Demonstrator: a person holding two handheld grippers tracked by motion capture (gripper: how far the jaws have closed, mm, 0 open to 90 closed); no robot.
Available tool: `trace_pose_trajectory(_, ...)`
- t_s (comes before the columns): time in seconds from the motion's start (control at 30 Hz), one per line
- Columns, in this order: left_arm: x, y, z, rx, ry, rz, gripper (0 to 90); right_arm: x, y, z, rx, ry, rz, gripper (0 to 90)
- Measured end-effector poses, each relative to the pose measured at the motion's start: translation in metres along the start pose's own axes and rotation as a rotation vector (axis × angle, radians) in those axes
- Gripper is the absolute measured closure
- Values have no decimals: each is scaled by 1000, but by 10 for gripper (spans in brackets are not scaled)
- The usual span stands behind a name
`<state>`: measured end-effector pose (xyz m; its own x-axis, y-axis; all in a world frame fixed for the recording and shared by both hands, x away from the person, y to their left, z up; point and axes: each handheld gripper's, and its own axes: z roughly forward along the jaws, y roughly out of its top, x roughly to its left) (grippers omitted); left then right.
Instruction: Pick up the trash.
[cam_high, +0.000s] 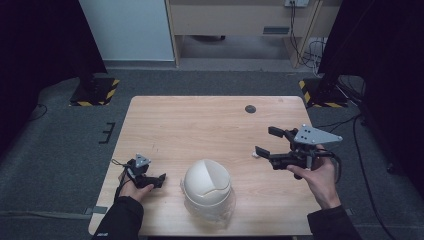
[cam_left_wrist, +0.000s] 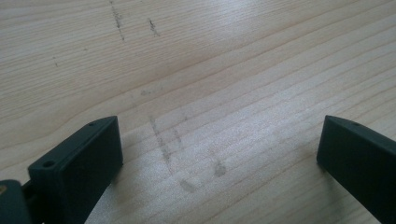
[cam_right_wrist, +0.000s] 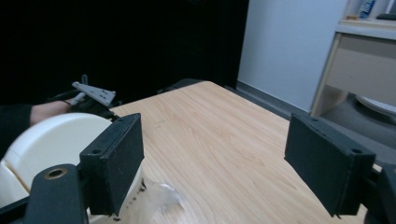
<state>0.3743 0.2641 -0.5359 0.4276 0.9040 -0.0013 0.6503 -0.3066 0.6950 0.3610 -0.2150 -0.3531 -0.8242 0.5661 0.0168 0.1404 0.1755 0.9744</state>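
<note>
The left hand-held gripper rests low at the near left of the tabletop, jaws spread apart over bare wood with nothing between them. The right hand-held gripper hovers at the right, jaws wide apart and empty. Between them, near the front edge, sits a white domed lidded container.

High overhead view, two close gripper views, shared wooden table
</note>
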Motion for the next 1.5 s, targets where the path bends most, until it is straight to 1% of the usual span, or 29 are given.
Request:
trace_pose_trajectory(0.07, 0, 0, 0, -1, 0, 0, 0, 2, 1, 2, -3, 8, -2, 199)
trace_pose_trajectory(0.13, 0, 0, 0, -1, 0, 0, 0, 5, 3, 7, -11, 31, -1, 201)
trace_pose_trajectory(0.17, 0, 0, 0, -1, 0, 0, 0, 9, 5, 11, -8, 53, -7, 201)
trace_pose_trajectory(0.2, 0, 0, 0, -1, -1, 0, 0, 9, 5, 11, -8, 53, -7, 201)
trace_pose_trajectory(0.27, 0, 0, 0, -2, -1, 1, 0, 13, 4, 16, -4, 74, -11, 201)
trace_pose_trajectory(0.37, 0, 0, 0, -1, -2, 1, 0, 20, 1, 26, 14, 112, -4, 201)
trace_pose_trajectory(0.47, 0, 0, 0, -2, -1, 1, 0, 22, -2, 30, 30, 123, -6, 202)
trace_pose_trajectory(0.5, 0, 0, 0, -1, -2, 1, 0, 25, -4, 32, 38, 137, -2, 206)
trace_pose_trajectory(0.53, 0, 0, 0, -1, -2, 1, 0, 25, -4, 32, 38, 137, -2, 206)
trace_pose_trajectory(0.6, 0, 0, 0, -1, -2, 2, 0, 29, -6, 34, 35, 161, 8, 208)
trace_pose_trajectory(0.63, 0, 0, 0, -1, -2, 2, 0, 29, -6, 34, 35, 161, 8, 208)
trace_pose_trajectory(0.83, 0, 0, 0, 0, -3, 2, 0, 35, -11, 38, 46, 198, 16, 212)
trace_pose_trajectory(0.87, 0, 0, 0, 0, -3, 3, 0, 37, -13, 41, 55, 212, 17, 212)
trace_pose_trajectory(0.9, 0, 0, 0, 0, -3, 3, 0, 37, -13, 41, 55, 212, 17, 212)
trace_pose_trajectory(0.93, 0, 0, 0, -1, -3, 3, 0, 40, -15, 43, 66, 224, 15, 214)
trace_pose_trajectory(1.0, 0, 0, 0, 0, -3, 3, 0, 41, -17, 44, 72, 230, 13, 217)
trace_pose_trajectory(1.03, 0, 0, 0, 0, -3, 3, 0, 44, -19, 47, 85, 244, 14, 220)
trace_pose_trajectory(1.07, 0, 0, 0, 0, -3, 3, 0, 44, -19, 47, 85, 244, 14, 220)
trace_pose_trajectory(1.2, 0, 0, 0, 0, -3, 3, 0, 52, -27, 52, 111, 284, 14, 226)
trace_pose_trajectory(1.23, 0, 0, 0, 0, -3, 3, 0, 52, -27, 52, 111, 284, 14, 226)
trace_pose_trajectory(1.33, 0, 0, 0, 0, -3, 3, 0, 57, -32, 55, 130, 308, 15, 231)
trace_pose_trajectory(1.37, 0, 0, 0, 0, -3, 3, 0, 57, -32, 55, 130, 308, 15, 231)
trace_pose_trajectory(1.4, 0, 0, 0, 0, -3, 3, 0, 60, -34, 56, 140, 322, 18, 232)
trace_pose_trajectory(1.5, 0, 0, 0, 0, -3, 3, 0, 62, -36, 57, 148, 332, 17, 232)
